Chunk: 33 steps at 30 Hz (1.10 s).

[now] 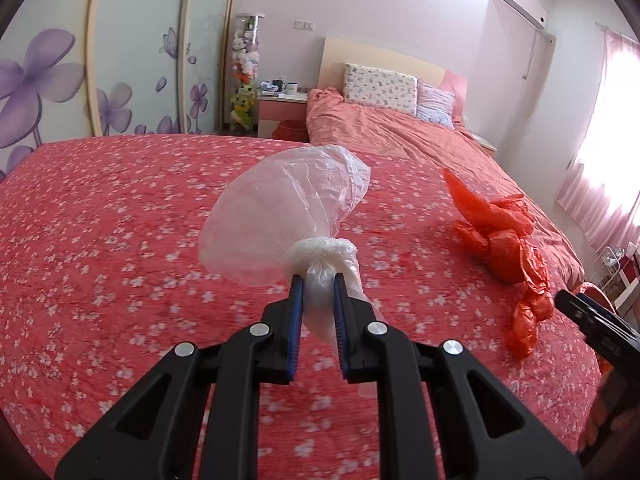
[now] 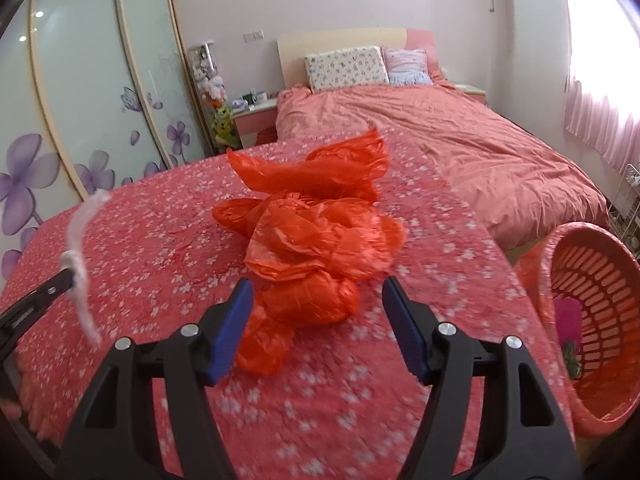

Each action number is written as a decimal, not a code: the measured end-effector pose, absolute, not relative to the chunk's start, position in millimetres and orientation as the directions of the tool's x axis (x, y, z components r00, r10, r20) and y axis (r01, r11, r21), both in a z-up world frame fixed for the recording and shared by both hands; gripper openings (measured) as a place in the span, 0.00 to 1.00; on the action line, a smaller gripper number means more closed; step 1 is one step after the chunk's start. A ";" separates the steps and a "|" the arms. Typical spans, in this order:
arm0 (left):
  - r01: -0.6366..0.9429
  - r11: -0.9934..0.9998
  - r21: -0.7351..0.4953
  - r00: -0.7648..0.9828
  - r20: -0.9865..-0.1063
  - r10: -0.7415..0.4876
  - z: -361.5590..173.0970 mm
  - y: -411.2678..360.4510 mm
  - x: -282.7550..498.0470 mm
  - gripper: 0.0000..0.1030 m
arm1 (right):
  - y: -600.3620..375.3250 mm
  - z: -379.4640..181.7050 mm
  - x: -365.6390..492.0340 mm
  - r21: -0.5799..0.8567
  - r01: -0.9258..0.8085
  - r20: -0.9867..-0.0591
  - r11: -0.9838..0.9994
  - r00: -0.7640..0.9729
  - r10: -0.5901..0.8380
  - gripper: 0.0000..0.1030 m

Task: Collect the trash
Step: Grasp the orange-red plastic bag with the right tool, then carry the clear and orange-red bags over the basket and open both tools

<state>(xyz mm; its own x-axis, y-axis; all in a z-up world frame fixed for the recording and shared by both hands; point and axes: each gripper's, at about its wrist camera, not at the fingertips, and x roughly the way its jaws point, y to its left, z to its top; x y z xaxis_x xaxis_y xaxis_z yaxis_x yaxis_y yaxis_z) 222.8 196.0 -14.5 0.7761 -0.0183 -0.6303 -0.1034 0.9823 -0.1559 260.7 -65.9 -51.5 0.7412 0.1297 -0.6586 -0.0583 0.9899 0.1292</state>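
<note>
Blue-padded fingers of the left gripper (image 1: 317,280) are squeezed in on the twisted neck of a clear plastic bag (image 1: 280,216), which balloons out beyond the knot, thin, crinkled and see-through, held up clear of the flowered red bedspread (image 1: 100,240). From the right wrist view only the bag's white twisted tail shows at the left edge, and the hand behind that gripper is cut off and blurred.

Over on the other side, the right gripper (image 2: 318,284) stands with its jaws wide apart and nothing between the pads; it hangs just above the near end of a heap of red plastic bags (image 2: 316,232). That heap is crumpled and glossy, several pieces knotted or bunched together, lying on the bedspread near its right-hand edge; I cannot tell how many bags there are.

Just beside that edge, lower down, stands an orange slatted basket (image 2: 592,264), tilted in the fisheye, with something pink and green in its bottom that is hard to make out. Beyond the bedspread lies a bed with a salmon duvet (image 2: 460,136) and two pillows. Flowered wardrobe doors (image 2: 80,92) close off the left side, and a curtained window the right.
</note>
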 end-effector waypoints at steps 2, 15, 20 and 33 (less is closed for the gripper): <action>-0.109 0.981 -0.160 0.775 -0.632 -0.017 -15.4 200.5 221.7 0.15 | -59.3 -57.3 272.8 0.133 -0.038 -0.679 0.990 0.724 0.119 0.64; -0.093 0.982 -0.166 0.770 -0.638 -0.034 -20.7 205.2 216.8 0.15 | -68.7 -81.7 282.4 0.133 0.017 -0.749 0.991 0.657 0.089 0.44; -0.074 0.984 -0.163 0.770 -0.636 -0.048 -17.8 193.7 215.0 0.15 | -81.4 -77.3 270.5 0.138 0.018 -0.739 0.990 0.668 0.091 0.39; 0.011 0.988 -0.155 0.782 -0.614 -0.105 2.2 150.4 205.3 0.15 | -117.7 -38.9 231.8 0.163 0.028 -0.658 0.986 0.748 0.088 0.38</action>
